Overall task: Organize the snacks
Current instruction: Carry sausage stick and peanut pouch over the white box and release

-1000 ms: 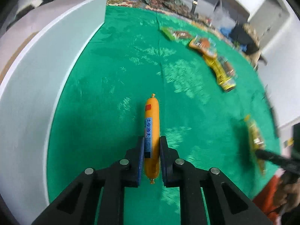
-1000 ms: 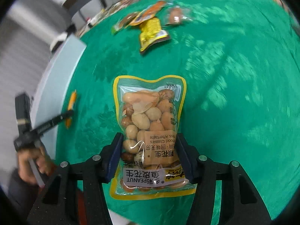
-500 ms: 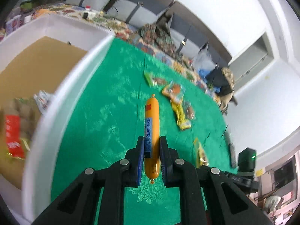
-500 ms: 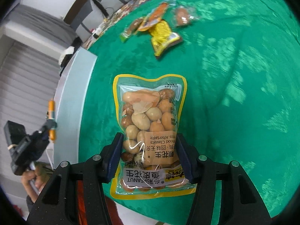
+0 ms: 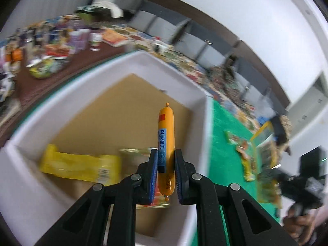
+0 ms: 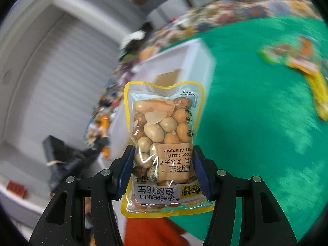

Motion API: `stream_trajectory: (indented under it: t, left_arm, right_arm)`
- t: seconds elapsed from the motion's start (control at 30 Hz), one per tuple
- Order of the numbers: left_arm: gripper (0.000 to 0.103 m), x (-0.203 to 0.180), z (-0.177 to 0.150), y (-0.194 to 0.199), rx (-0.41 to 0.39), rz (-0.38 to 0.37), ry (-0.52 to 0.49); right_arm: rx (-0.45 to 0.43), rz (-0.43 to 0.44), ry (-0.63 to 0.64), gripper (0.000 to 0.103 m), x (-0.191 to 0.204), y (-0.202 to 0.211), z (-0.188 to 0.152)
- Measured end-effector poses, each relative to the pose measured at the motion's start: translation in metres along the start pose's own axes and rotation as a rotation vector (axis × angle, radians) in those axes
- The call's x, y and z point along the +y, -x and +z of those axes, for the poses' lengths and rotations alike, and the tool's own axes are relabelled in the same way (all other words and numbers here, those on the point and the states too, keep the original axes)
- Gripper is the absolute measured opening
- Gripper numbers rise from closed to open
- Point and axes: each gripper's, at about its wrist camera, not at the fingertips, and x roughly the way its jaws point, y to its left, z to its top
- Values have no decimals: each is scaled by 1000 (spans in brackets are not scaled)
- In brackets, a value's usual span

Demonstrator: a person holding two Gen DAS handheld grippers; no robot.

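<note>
Sausage (image 5: 165, 143) and peanut bag (image 6: 164, 143), each clamped in its gripper's narrowed jaws, need releasing into the box (image 5: 174, 71) at centre frame.

I see the box (image 5: 196, 94) on the table (image 5: 227, 127) | sausage (image 5: 165, 135) in my left gripper (image 5: 166, 176) above the box | snack packets (image 5: 82, 164) inside the box | loose snacks (image 5: 242, 149) right of the box

A green tablecloth (image 6: 256, 123) covers the table, before a grey slatted shutter (image 6: 61, 78).
</note>
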Motion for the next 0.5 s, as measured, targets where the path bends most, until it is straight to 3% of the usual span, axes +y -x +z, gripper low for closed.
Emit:
stream_trajectory:
  t: [0.23, 0.27, 0.33, 0.37, 0.43, 0.5]
  left_arm:
    - [15, 53, -10, -10, 19, 154, -2]
    - [21, 55, -11, -13, 18, 174, 8]
    - [55, 65, -15, -19, 33, 200, 51]
    - [79, 68, -18, -18, 31, 214, 71]
    - [85, 70, -26, -9, -31, 231, 95]
    - [85, 67, -30, -4, -35, 215, 93]
  right_arm:
    - [66, 28, 119, 60, 78, -91, 2]
    - [74, 37, 123, 65, 83, -104, -1]
    - [123, 49, 121, 70, 87, -131, -8]
    - [134, 48, 119, 70, 85, -131, -12]
    - [136, 32, 125, 70, 82, -129, -21]
    - [76, -6, 164, 70, 69, -109, -28]
